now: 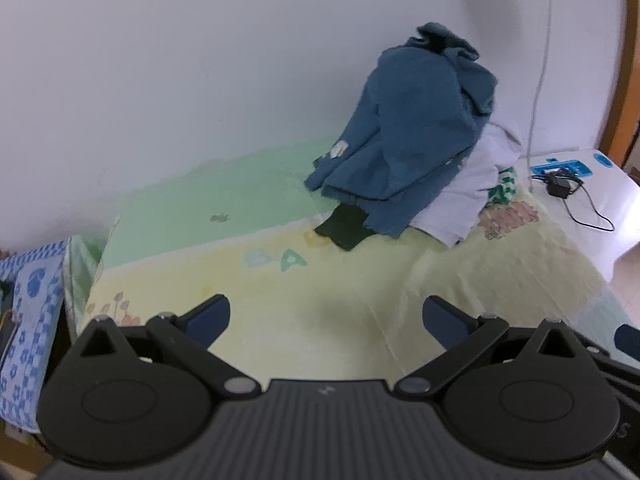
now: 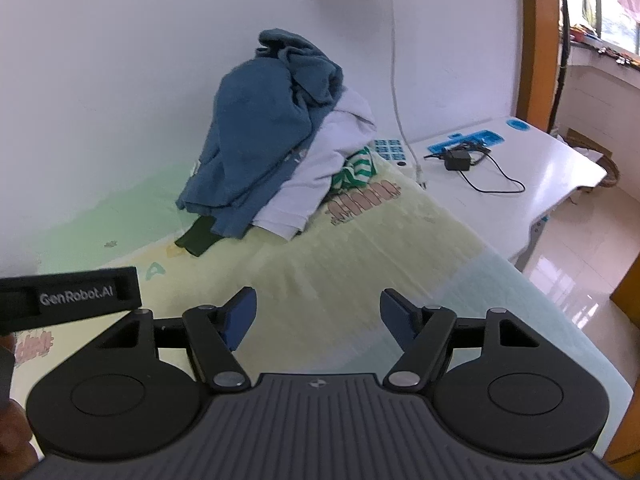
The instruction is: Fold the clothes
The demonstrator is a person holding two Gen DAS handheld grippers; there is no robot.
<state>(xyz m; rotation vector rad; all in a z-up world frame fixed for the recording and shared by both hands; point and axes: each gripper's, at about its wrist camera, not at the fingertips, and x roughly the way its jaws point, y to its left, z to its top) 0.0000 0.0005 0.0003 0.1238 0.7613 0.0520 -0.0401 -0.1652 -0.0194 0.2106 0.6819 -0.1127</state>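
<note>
Left gripper (image 1: 326, 320): fingers spread wide, nothing between them, held above the near part of the bed. Right gripper (image 2: 318, 318): fingers likewise apart and holding nothing, above the same near stretch. The left tool's body shows at the left margin of the right wrist view, close beside the right gripper.

Bed cover (image 1: 340, 280): pale yellow with cartoon prints and letters near the middle, changing to a green band (image 1: 208, 200) along the wall. The stretch between both grippers and the clothes carries nothing but the cover. In the right wrist view the bed's right edge (image 2: 520, 280) falls away to a glossy tiled floor (image 2: 572, 272).

Pile of clothes (image 2: 280, 148): at the far side of the bed, heaped against the wall, well apart from both grippers. A blue sweater (image 1: 416, 128) lies on top, draped over a white garment (image 2: 320, 176). A dark piece (image 1: 344, 228) sticks out from under the sweater's near edge, and a green-and-white striped piece (image 2: 356, 168) shows at the pile's right.

Right of the bed, just beside its far corner, stands a white table (image 2: 552, 168) bearing a black charger (image 2: 458, 160) with its cable and a blue tray (image 2: 464, 140). A patterned blue cloth (image 1: 28, 300) hangs at the bed's left end. White wall (image 1: 200, 60) behind; a window (image 2: 608, 4) at far right.
</note>
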